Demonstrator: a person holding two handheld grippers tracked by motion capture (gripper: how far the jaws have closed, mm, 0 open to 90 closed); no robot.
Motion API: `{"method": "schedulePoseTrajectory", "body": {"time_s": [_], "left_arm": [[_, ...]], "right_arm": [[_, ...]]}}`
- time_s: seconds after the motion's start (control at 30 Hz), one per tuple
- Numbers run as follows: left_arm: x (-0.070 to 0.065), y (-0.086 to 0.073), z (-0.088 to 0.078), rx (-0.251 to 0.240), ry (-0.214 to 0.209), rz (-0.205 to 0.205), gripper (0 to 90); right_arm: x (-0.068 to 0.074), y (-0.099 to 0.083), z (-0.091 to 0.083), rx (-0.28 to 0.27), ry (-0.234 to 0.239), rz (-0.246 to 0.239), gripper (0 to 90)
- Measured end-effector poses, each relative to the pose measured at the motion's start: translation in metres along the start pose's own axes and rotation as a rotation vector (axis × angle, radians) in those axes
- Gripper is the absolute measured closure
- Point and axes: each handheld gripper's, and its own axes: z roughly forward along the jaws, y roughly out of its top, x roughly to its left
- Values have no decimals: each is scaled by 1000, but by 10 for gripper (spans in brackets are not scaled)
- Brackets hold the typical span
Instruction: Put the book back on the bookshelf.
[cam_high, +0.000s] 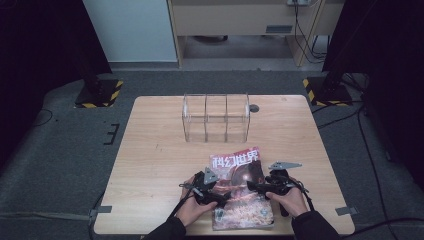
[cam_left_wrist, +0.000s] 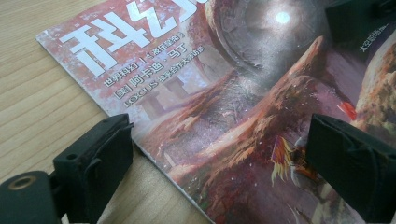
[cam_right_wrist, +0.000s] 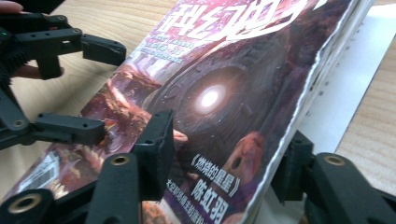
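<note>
Magazine lies on wooden table, grey carpet around.

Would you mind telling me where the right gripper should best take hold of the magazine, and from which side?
Probably the page edge, from the right. The magazine lies flat on the table, so only its edges offer a hold. In the right gripper view the cover lifts off the pages there, and the right gripper already straddles it, one jaw on the cover, one beyond the edge.
</note>
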Motion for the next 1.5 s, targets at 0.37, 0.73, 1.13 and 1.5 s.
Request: {"method": "schedulePoseTrajectory", "body": {"time_s": [0.37,0.73,1.13,1.5], "left_arm": [[10,0,-7,-16,-4,-27,239],[13,0,-8,-39,-24,-45,178],[17,-2,-6,-45,-110,-93,135],[17,-1,-7,-39,-127,-79,338]], "right_arm": [[0,6,-8,-41,8,9,812],[10,17,-24,-159,67,-64,865],[11,19,-28,-200,105,-88,862],[8,10,-10,-50,-31,-122,823]]}}
